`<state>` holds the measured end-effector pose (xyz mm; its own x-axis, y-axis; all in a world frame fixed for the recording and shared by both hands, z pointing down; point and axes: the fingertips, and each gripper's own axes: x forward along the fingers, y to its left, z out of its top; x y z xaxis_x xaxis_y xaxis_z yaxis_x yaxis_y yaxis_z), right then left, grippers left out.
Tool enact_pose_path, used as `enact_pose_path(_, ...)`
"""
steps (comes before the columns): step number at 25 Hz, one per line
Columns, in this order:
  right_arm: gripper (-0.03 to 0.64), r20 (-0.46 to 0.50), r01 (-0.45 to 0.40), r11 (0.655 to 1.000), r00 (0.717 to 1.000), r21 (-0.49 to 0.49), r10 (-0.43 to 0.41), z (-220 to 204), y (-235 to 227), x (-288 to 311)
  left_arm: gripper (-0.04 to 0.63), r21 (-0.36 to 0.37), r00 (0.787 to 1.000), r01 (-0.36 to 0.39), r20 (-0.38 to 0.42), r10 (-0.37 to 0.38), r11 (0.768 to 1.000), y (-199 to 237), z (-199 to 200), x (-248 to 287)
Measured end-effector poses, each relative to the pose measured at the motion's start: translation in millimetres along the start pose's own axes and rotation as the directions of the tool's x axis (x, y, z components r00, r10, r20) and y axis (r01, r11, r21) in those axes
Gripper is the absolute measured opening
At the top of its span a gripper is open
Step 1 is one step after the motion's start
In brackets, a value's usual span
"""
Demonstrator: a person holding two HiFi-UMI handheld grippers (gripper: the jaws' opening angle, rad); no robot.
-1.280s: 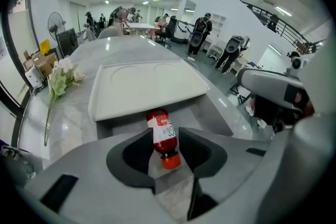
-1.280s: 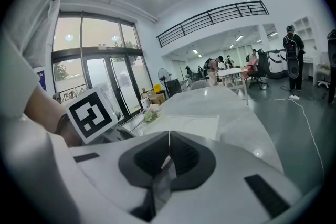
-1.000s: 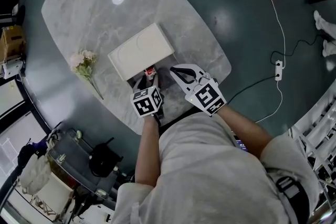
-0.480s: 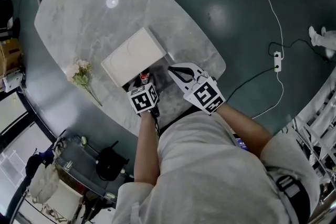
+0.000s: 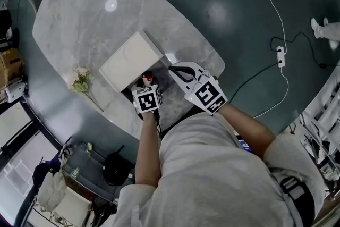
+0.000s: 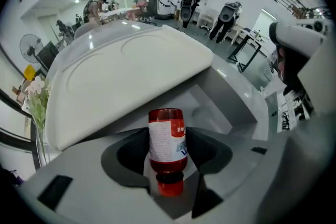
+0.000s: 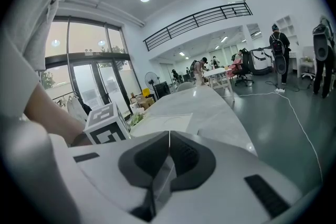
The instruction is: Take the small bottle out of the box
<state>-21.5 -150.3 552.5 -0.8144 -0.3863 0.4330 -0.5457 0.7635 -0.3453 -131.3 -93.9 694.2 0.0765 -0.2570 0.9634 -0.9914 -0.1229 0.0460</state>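
Red small bottle (image 6: 167, 136) betw. left claw (image 6: 167, 145) jaws, just opening, beside box (image 6: 126, 73)

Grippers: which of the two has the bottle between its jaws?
The left gripper: its jaws, just opened wider, stand around the red bottle. The right gripper has its jaws shut together, empty.

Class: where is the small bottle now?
Centre of the left gripper view: the small bottle sits between the jaws of the left gripper, just opened wider, beside the white box.
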Motion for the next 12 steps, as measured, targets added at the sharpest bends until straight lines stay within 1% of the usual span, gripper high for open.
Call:
enact_pose_path(3, 0.028, 0.005, 0.005, 1.0, 1.0, 0.008, -0.005, -1.2, -1.5, -3.7, 0.219, 0.053, 1.0, -0.004, -0.016, 0.005, 0.999, -2.4, -0.2, 0.7)
enact_pose_path(6, 0.028, 0.009, 0.017, 1.0, 1.0, 0.012, -0.017, -2.3, -4.4, -8.7, 0.219, 0.087, 1.0, -0.001, -0.02, 0.002, 0.996, -6.1, 1.3, -0.9)
enact_pose_path(9, 0.028, 0.017, 0.029, 0.999, 0.999, 0.021, -0.029, -2.0, -7.8, -14.4, 0.218, 0.138, 1.0, 0.0, -0.008, 0.001, 0.99, -11.9, 3.4, -2.3)
enact_pose_path(12, 0.028, 0.026, 0.038, 0.999, 0.999, 0.033, -0.039, -2.8, -10.4, -18.8, 0.218, 0.162, 1.0, 0.007, 0.005, -0.008, 0.987, -18.9, 6.1, -6.2)
